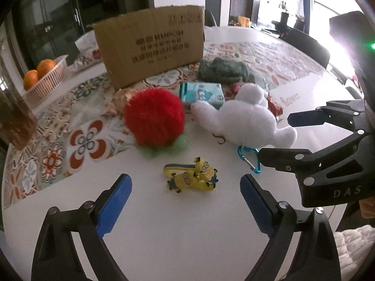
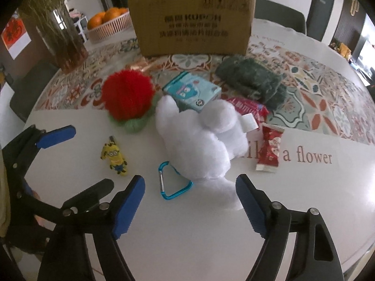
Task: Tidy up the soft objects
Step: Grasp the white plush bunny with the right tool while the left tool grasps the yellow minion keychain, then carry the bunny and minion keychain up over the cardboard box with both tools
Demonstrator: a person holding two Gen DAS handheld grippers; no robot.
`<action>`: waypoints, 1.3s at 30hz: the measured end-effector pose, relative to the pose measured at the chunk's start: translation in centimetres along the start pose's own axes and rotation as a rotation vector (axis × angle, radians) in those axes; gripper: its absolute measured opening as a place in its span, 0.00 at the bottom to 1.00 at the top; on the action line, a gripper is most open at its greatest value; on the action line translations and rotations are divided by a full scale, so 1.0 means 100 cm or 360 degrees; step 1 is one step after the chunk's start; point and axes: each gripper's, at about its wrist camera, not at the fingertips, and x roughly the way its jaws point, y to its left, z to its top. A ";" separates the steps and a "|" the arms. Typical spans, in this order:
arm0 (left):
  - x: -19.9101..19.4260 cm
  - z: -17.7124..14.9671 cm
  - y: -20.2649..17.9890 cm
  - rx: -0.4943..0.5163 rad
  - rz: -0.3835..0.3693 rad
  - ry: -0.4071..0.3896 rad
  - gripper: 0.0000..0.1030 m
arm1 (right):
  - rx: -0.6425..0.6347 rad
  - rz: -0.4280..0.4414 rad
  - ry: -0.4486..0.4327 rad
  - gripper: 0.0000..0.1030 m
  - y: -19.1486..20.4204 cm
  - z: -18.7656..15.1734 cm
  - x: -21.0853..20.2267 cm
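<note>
A white plush toy point(image 2: 201, 140) lies mid-table with a blue carabiner point(image 2: 172, 187) at its near end. My right gripper point(image 2: 189, 182) is open, straddling the carabiner and the plush's near tip; the tip lies by the right pad and the left pad stands clear. A yellow minion keychain point(image 1: 192, 175) lies between the open jaws of my left gripper point(image 1: 185, 182), untouched. A red fluffy ball point(image 1: 154, 117) on a green base sits to the plush's left. A dark green fuzzy cloth point(image 2: 253, 82) lies further back. Each gripper shows in the other's view, left gripper point(image 2: 93, 155) and right gripper point(image 1: 275, 135).
An open cardboard box point(image 2: 192, 23) stands at the back on a patterned mat point(image 2: 316, 98). A teal carton point(image 2: 192, 91) and red snack packets point(image 2: 269, 149) lie by the plush. A basket of oranges point(image 2: 107, 25) and a vase of dried grass point(image 2: 63, 39) stand back left.
</note>
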 end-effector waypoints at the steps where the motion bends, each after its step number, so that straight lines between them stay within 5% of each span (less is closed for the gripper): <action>1: 0.004 0.000 0.000 0.0005 -0.0010 0.0010 0.91 | -0.0006 0.0004 0.0014 0.76 -0.001 0.001 0.003; 21: 0.052 0.009 0.008 0.0019 -0.0117 0.0134 0.62 | 0.0109 0.0075 0.0101 0.63 -0.018 0.016 0.040; 39: 0.037 0.008 0.010 -0.0298 -0.0078 0.0113 0.60 | 0.0154 0.0178 0.0050 0.56 -0.025 0.009 0.024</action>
